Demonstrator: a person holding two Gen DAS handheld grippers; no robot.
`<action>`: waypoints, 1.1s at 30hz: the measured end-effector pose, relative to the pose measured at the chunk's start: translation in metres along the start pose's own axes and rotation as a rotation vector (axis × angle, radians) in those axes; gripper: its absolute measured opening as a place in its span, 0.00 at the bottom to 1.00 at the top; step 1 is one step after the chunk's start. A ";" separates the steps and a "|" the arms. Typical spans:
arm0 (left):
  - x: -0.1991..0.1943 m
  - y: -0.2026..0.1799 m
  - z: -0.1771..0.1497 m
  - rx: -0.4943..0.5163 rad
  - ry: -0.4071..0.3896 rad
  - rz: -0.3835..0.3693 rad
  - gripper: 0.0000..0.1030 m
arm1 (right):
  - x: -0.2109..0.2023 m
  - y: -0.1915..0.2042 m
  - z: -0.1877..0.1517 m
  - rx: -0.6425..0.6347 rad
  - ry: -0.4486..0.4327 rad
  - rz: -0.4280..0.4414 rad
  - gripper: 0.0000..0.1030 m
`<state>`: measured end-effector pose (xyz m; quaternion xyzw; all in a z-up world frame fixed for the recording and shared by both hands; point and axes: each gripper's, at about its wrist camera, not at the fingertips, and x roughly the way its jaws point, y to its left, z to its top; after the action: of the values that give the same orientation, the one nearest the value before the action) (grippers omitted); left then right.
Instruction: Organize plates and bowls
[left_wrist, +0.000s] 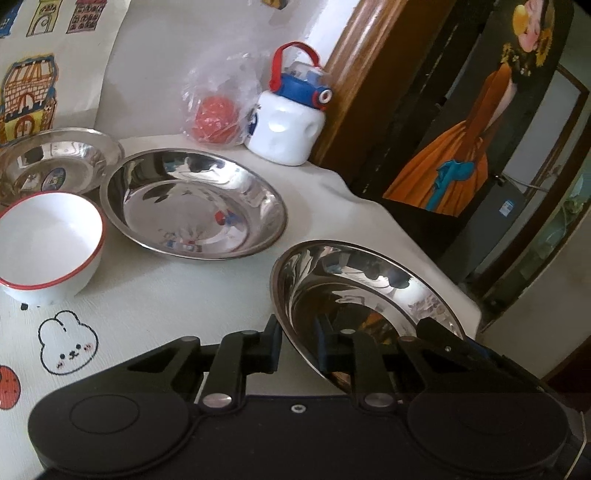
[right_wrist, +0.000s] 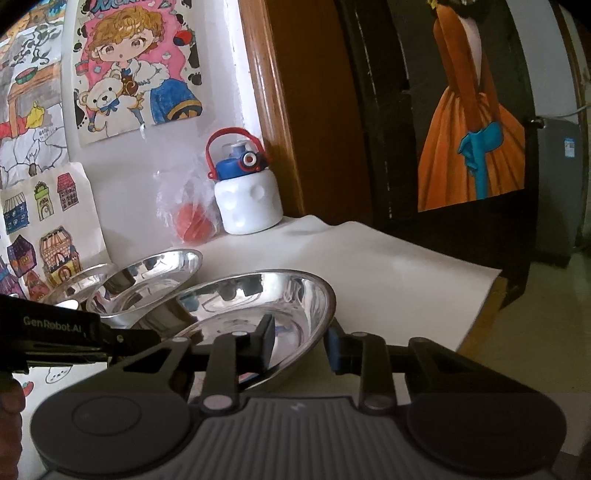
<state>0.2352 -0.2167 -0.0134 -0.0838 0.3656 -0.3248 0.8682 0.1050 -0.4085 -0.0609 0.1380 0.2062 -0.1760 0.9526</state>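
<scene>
On the white cartoon-printed tabletop (left_wrist: 192, 295), a large shallow steel plate (left_wrist: 194, 201) lies flat between a red-rimmed white bowl (left_wrist: 50, 243) and a white bottle with blue cap (left_wrist: 286, 122) standing against the drawing-covered wall (right_wrist: 122, 66). The left tool (left_wrist: 297, 343) and right tool (right_wrist: 301, 341) each straddle, narrowly parted, opposite rims of a tilted shiny steel dish (left_wrist: 364, 295) near the tabletop's edge; full clamping cannot be confirmed. A wooden door frame (right_wrist: 280, 110) stands behind.

At centre frame the right tongs (right_wrist: 301, 341) straddle the near rim of a steel plate (right_wrist: 258, 306). Another steel plate (right_wrist: 147, 277) sits left of it; a white bottle (right_wrist: 247, 203) stands above on the tabletop (right_wrist: 388, 280).
</scene>
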 end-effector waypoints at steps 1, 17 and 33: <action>-0.002 -0.002 -0.001 0.006 -0.004 -0.006 0.20 | -0.004 0.000 0.001 -0.005 -0.007 -0.006 0.32; -0.038 0.027 0.041 0.003 -0.151 0.096 0.20 | 0.023 0.074 0.052 -0.142 -0.056 0.107 0.33; 0.005 0.088 0.073 0.015 -0.096 0.278 0.20 | 0.100 0.143 0.050 -0.270 0.049 0.126 0.38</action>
<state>0.3328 -0.1579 0.0027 -0.0412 0.3291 -0.1997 0.9220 0.2639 -0.3240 -0.0343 0.0256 0.2419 -0.0830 0.9664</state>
